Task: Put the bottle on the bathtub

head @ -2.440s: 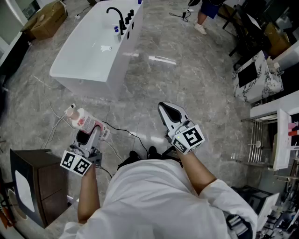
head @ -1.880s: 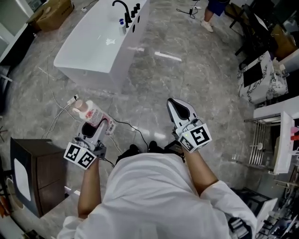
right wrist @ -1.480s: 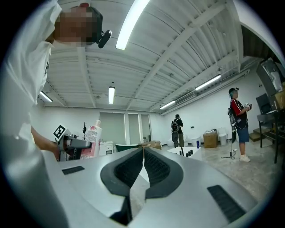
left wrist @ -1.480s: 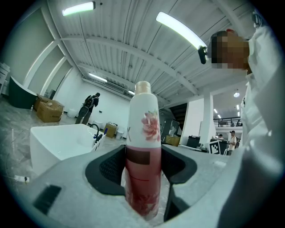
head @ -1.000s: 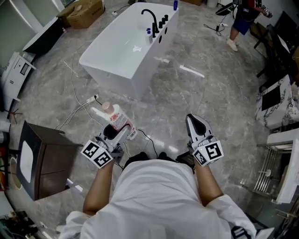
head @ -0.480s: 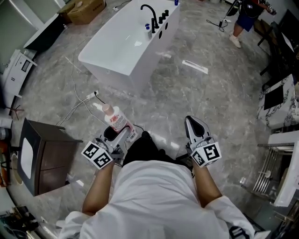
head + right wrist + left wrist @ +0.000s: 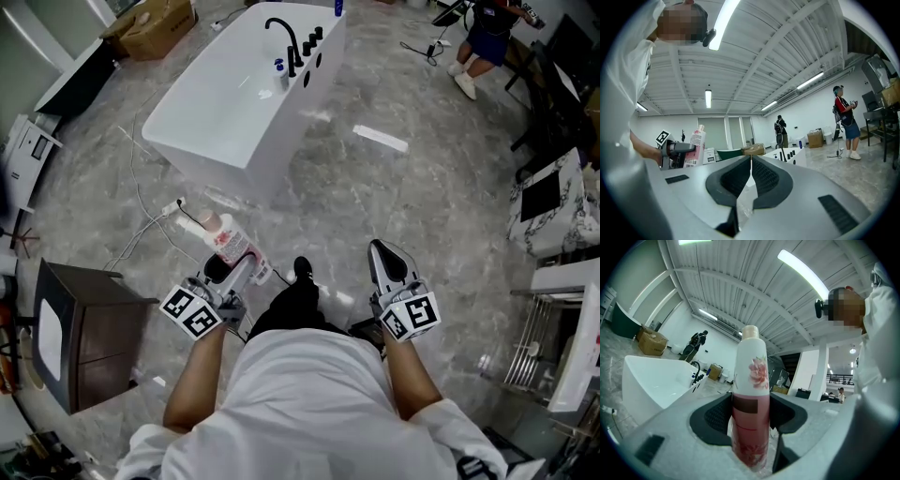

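Grey marbled floor (image 7: 394, 178) runs under the whole scene, and the person holding the grippers stands on it in a white top. Above that floor the bottle (image 7: 228, 246), white at the top and pink lower down with a flower print and a pale cap, is clamped round its lower body by the left gripper (image 7: 240, 270). That gripper's jaws stand apart only by the bottle's width. The bottle points forward and upward, clear of the floor. The right gripper (image 7: 385, 257) is well apart from it on the other side of the person, jaws pressed together with nothing between them. Ahead and to the left stands the white bathtub (image 7: 192, 150), well apart from the bottle, with a black tap (image 7: 284, 37) on its rim toward the far end. White cable (image 7: 150, 220) lies on the floor between tub and bottle. A dark brown cabinet (image 7: 94, 323) sits near the left gripper's outer side, a cardboard box (image 7: 150, 17) lies beyond the tub, and another person (image 7: 483, 33) stands far off at the upper right
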A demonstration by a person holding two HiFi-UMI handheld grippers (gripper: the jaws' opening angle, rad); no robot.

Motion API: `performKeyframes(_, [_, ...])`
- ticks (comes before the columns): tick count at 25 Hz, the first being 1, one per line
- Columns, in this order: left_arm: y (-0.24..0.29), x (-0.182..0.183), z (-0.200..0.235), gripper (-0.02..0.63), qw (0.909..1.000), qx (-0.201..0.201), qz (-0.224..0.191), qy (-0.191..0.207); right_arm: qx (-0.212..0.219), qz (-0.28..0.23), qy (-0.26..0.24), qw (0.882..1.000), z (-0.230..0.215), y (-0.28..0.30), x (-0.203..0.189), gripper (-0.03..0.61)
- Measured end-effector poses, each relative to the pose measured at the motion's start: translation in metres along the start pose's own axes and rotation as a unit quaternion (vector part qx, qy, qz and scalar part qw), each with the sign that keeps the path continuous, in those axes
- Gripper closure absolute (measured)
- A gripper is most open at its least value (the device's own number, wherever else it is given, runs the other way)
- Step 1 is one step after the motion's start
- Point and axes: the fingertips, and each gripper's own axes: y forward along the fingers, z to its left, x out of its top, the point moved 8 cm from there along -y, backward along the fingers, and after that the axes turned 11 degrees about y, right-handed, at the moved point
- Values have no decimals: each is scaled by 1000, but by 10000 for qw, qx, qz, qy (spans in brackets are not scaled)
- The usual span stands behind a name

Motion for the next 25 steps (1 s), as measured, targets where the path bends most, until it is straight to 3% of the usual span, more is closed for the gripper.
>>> performKeyframes(9, [57,5,54,383,9999,9,-78,-125,-87,231,-13,9997,-44,60,14,560])
performKeyframes(25, [212,45,199,383,9994,-269,108,-202,-174,412,-27,9990,-129,237,60,560])
